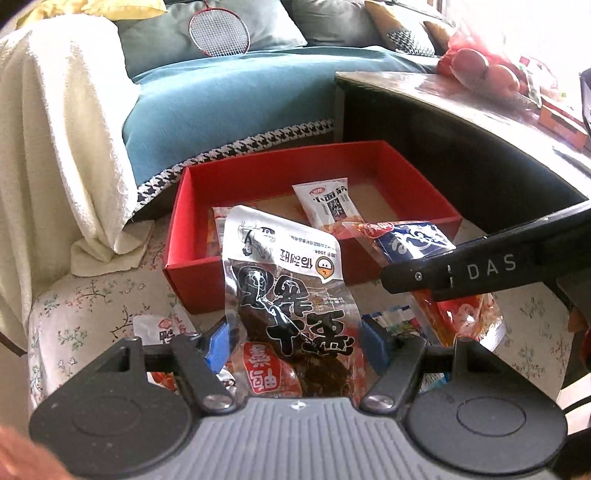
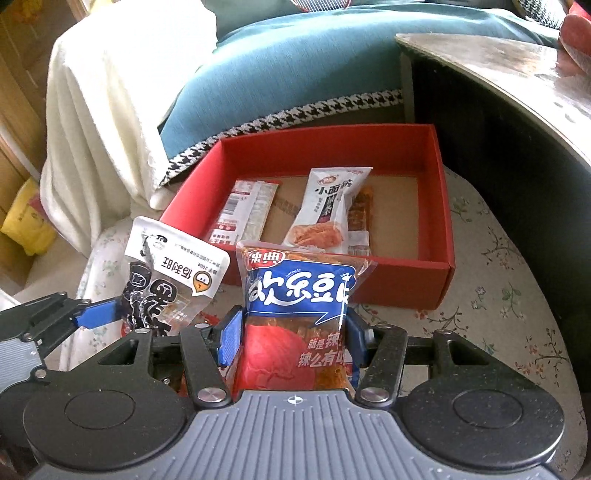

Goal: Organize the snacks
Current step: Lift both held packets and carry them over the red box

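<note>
At the far left a white blanket (image 2: 110, 110) hangs over the arm of a sofa (image 1: 221, 96) with teal cushions, and a badminton racket (image 1: 219, 33) lies on the seat. In front of it, a surface covered with a floral cloth (image 2: 498, 295) carries an open red box (image 2: 439, 236).

The left gripper (image 1: 295, 345) is closed on a clear-and-black snack packet (image 1: 284, 295), its blue pads pressing the packet's lower half from both sides so that the white top stands up in front of the box's near wall. Just to its right, the right gripper (image 2: 293, 334) is closed in the same way on a blue-and-red snack packet (image 2: 299, 295), which also stands upright, held above the cloth just short of the box.

Inside the box, a striped packet (image 2: 243, 210) lies flat at the left and a white noodle-snack packet (image 2: 328, 206) lies near the middle, over an orange packet (image 2: 364, 206). More wrappers (image 1: 391, 321) lie on the cloth under the grippers.

At the right, a dark tabletop (image 1: 461, 96) holds a red bag of fruit (image 1: 480, 66).
</note>
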{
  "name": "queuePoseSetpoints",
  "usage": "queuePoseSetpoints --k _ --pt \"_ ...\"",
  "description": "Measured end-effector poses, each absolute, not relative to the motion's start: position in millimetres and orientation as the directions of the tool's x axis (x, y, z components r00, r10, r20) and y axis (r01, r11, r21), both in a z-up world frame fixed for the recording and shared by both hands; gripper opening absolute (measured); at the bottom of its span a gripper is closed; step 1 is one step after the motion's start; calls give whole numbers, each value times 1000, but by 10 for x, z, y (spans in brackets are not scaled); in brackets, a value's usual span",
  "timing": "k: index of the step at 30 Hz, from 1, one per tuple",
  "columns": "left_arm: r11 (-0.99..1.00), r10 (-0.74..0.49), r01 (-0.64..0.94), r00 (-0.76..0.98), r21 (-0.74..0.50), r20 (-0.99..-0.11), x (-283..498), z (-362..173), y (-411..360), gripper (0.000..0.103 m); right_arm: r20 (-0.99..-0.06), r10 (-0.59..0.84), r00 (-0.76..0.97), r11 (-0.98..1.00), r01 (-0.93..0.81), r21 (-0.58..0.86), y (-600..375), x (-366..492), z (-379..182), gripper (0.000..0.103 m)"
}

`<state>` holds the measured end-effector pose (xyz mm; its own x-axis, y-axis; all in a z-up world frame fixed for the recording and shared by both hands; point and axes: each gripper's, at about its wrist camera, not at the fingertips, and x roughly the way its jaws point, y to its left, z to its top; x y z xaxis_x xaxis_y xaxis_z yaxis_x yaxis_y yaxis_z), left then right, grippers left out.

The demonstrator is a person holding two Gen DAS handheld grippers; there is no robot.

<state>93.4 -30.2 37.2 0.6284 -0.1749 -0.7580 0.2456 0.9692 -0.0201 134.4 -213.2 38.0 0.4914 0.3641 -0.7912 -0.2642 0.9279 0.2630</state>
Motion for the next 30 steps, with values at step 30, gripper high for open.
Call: queuePoseSetpoints --k 30 --pt "977 -196 196 687 -81 -699 1191 527 -218 64 -731 363 578 932 -216 292 -2183 1547 537 64"
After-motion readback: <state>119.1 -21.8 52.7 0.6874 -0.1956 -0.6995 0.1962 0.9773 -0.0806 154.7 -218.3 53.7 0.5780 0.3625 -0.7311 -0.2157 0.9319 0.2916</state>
